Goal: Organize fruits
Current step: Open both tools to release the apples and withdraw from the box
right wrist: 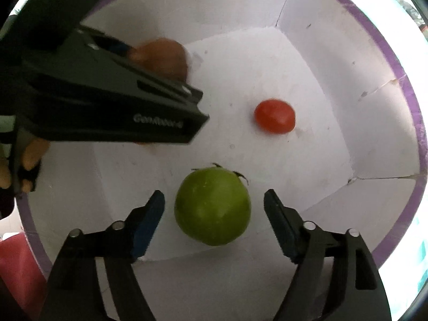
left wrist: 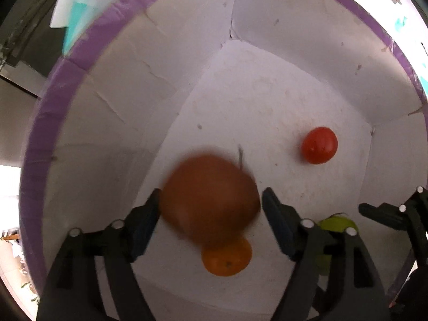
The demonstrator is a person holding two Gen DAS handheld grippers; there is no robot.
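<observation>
Both grippers reach into a white box with a purple rim (left wrist: 88, 53). My left gripper (left wrist: 211, 203) is open; a blurred brownish-red fruit (left wrist: 210, 198) sits between its fingers, touching the left pad only, above an orange (left wrist: 227, 259) on the floor. My right gripper (right wrist: 214, 206) is open around a green apple (right wrist: 212, 206), with gaps on both sides. A red tomato (left wrist: 319, 145) lies on the box floor, also in the right wrist view (right wrist: 275, 116). The left gripper's body (right wrist: 107, 99) crosses the right wrist view, with the brown fruit (right wrist: 163, 56) behind it.
The box walls (right wrist: 374, 139) stand close on all sides. The right gripper's fingers (left wrist: 385, 214) and the green apple (left wrist: 337, 224) show at the right of the left wrist view. A red thing (right wrist: 18, 262) lies outside the box at lower left.
</observation>
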